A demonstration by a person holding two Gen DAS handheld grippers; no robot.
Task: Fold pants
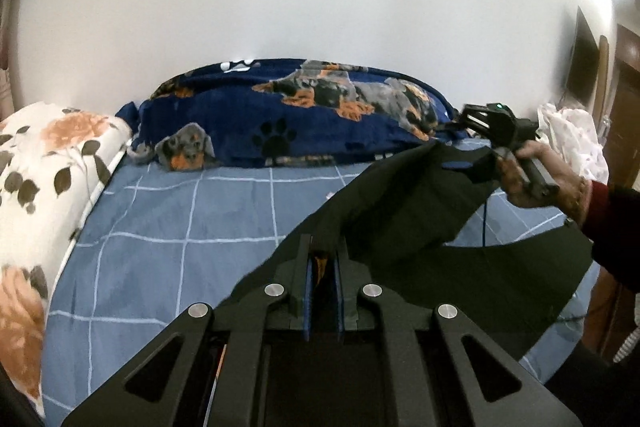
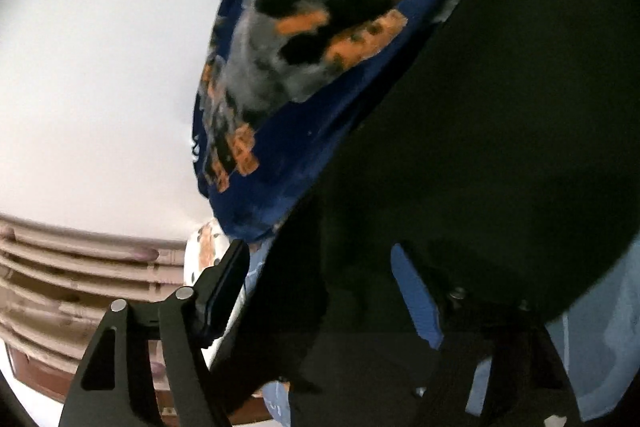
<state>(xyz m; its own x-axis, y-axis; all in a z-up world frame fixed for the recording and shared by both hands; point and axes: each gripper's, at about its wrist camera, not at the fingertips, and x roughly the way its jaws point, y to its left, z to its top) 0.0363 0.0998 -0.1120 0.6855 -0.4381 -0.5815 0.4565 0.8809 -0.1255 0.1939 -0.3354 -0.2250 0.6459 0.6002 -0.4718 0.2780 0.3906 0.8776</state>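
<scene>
The black pants [image 1: 408, 211] hang stretched above the bed between my two grippers. My left gripper [image 1: 323, 259] is shut on one edge of the pants, low in the middle of the left wrist view. My right gripper [image 1: 472, 143], held by a hand at the right, grips the other end higher up. In the right wrist view the pants [image 2: 480, 131] fill the right half and drape over the right gripper [image 2: 320, 267], whose jaws stand wide apart with cloth lying between them.
The bed has a blue checked sheet [image 1: 192, 227]. A navy dog-print blanket [image 1: 304, 111] lies along the far wall. A floral pillow [image 1: 40, 163] is at the left. White cloth [image 1: 572, 135] and a wooden door are at the right.
</scene>
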